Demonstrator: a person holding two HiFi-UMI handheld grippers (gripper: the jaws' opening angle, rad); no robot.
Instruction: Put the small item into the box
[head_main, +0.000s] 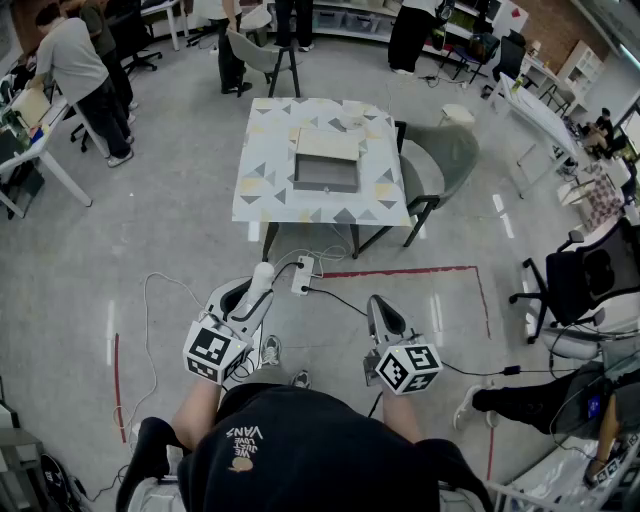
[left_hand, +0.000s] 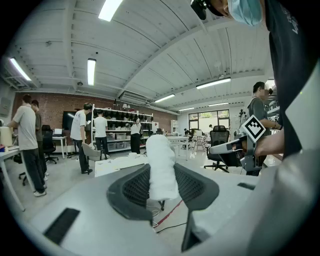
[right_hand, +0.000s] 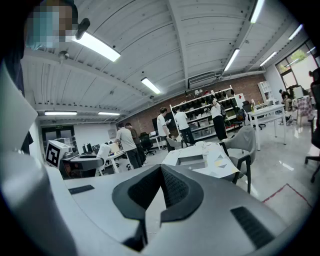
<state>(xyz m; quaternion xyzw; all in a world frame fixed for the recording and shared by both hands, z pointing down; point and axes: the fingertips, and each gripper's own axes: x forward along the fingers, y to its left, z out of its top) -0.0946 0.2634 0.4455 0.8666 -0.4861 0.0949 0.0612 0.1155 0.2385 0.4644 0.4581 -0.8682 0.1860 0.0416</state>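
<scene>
Small item, head view: the small item (head_main: 262, 275) is being gripped in the left claw (head_main: 252, 298), with its long axis lying along the jaws and its end pointing toward the desk (head_main: 260, 190).
Box, head view: the open box (head_main: 327, 165) is being carried by the desk, straight ahead and well apart from both claws.
Right claw, head view: the right claw (head_main: 383, 312) is being held beside the left one, judged about equally far from the box.
Left claw, left gripper view: the left claw (left_hand: 162, 172) is being kept wide, its pads pressed on the sides of the small item (left_hand: 161, 167).
Right claw, right gripper view: the right claw (right_hand: 161, 172) is being held with its tips together and nothing between them.
Box, right gripper view: the box (right_hand: 191, 161) is being seen ahead, slightly right of the jaw line.
Coming move: a long forward carry by the left claw is being judged necessary.
</scene>
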